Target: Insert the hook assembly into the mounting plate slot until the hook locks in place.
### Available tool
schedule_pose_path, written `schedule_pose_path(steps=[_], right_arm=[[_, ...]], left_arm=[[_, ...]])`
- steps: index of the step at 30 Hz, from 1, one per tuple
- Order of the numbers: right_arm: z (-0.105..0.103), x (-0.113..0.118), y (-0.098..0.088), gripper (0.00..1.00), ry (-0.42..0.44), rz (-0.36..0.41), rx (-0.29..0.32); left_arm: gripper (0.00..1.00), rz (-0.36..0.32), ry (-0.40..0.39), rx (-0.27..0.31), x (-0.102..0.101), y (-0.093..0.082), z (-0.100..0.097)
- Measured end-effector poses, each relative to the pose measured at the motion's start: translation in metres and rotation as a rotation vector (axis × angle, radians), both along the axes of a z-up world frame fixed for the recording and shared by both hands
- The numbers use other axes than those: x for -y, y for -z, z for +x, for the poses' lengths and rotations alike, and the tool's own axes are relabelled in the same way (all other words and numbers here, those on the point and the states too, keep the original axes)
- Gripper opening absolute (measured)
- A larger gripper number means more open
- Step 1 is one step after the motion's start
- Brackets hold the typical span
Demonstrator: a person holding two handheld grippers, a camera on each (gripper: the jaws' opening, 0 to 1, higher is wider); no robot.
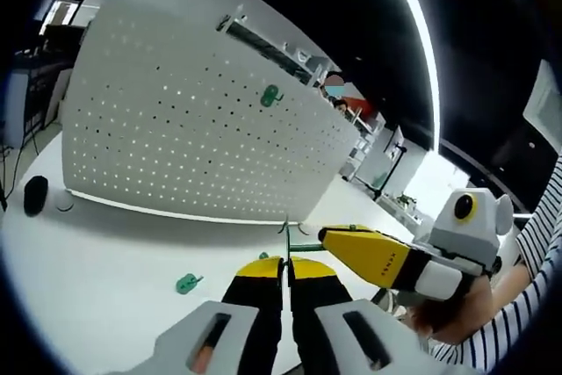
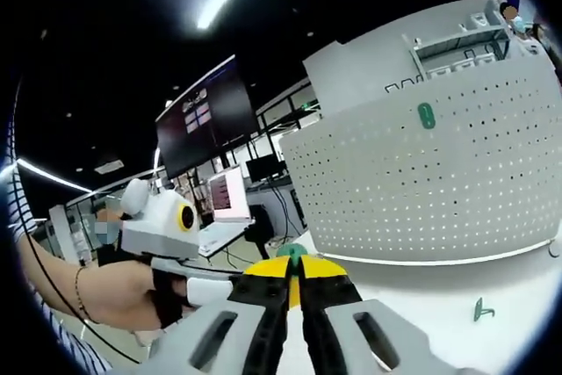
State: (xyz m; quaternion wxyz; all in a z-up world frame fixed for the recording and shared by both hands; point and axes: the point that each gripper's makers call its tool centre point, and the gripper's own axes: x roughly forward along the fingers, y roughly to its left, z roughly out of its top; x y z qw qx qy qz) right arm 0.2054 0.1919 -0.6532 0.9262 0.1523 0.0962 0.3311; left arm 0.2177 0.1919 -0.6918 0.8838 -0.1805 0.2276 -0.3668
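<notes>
The white perforated mounting plate (image 1: 193, 129) stands upright on the table, with one green hook (image 1: 271, 95) fixed high on it. My left gripper (image 1: 285, 271) is shut on a thin green hook assembly (image 1: 286, 236) that pokes up from its tips. My right gripper (image 1: 327, 236) comes in from the right and meets the same piece's green bar. In the right gripper view, the right gripper (image 2: 294, 271) is shut with a green piece (image 2: 294, 252) at its tips. The plate (image 2: 421, 182) with its fixed hook (image 2: 426, 115) stands to the right, well apart from both grippers.
A spare green hook (image 1: 187, 284) lies on the white table (image 1: 105, 252), seen also as the hook (image 2: 481, 309) near the plate's foot. A black object (image 1: 35, 194) sits at the table's left. A person's hand (image 2: 114, 292) holds the left gripper (image 2: 167, 221). Monitors and desks stand behind.
</notes>
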Motion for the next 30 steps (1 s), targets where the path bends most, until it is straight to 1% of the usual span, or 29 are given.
schedule_pose_path(steps=[2, 3, 5, 6, 7, 8, 9, 12, 16, 18, 20, 23, 25, 28, 29, 30], right_arm=[[0.000, 0.000, 0.003, 0.01, -0.013, 0.019, -0.031], [-0.001, 0.001, 0.005, 0.02, -0.016, 0.036, -0.053], [-0.002, 0.002, 0.004, 0.04, -0.014, 0.065, -0.054], [-0.004, 0.002, 0.005, 0.06, -0.018, 0.070, -0.065], [-0.004, 0.002, 0.004, 0.07, -0.016, 0.071, -0.062], [-0.005, 0.001, 0.002, 0.08, -0.019, 0.080, -0.057], [-0.005, 0.000, 0.003, 0.08, -0.024, 0.082, -0.066], [-0.005, -0.004, 0.005, 0.08, -0.039, 0.107, -0.088], [-0.005, -0.003, 0.003, 0.08, -0.035, 0.136, -0.093], [-0.003, -0.002, 0.002, 0.08, -0.033, 0.143, -0.089], [-0.004, -0.003, 0.003, 0.06, -0.044, 0.159, -0.118], [-0.005, -0.004, 0.002, 0.04, -0.041, 0.146, -0.106], [-0.006, -0.006, 0.003, 0.04, -0.052, 0.155, -0.122], [-0.006, -0.010, 0.004, 0.04, -0.061, 0.153, -0.129], [-0.007, -0.011, 0.005, 0.04, -0.064, 0.144, -0.125], [-0.006, -0.012, 0.006, 0.04, -0.063, 0.132, -0.120]], left_arm=[[0.01, 0.028, 0.001, 0.004, -0.001, 0.002, 0.000], [0.01, 0.054, 0.007, 0.014, -0.002, 0.004, 0.001], [0.01, 0.073, 0.009, 0.034, -0.004, 0.003, 0.001], [0.01, 0.086, 0.007, 0.044, -0.005, 0.002, 0.002], [0.01, 0.105, 0.008, 0.055, -0.006, 0.003, 0.003], [0.01, 0.137, 0.014, 0.080, -0.008, 0.003, 0.004], [0.01, 0.149, 0.022, 0.095, -0.007, 0.003, 0.004], [0.01, 0.146, 0.040, 0.130, -0.004, -0.002, 0.002], [0.01, 0.147, 0.057, 0.137, 0.000, -0.003, 0.000], [0.01, 0.101, 0.081, 0.154, 0.005, -0.010, -0.004], [0.01, 0.132, 0.081, 0.145, 0.003, -0.006, -0.005], [0.01, 0.160, 0.096, 0.158, 0.004, -0.005, -0.006], [0.01, 0.191, 0.102, 0.183, 0.002, -0.006, -0.006], [0.01, 0.188, 0.094, 0.182, -0.001, -0.005, -0.005], [0.01, 0.177, 0.089, 0.174, -0.002, -0.004, -0.005], [0.01, 0.176, 0.087, 0.177, -0.003, -0.003, -0.005]])
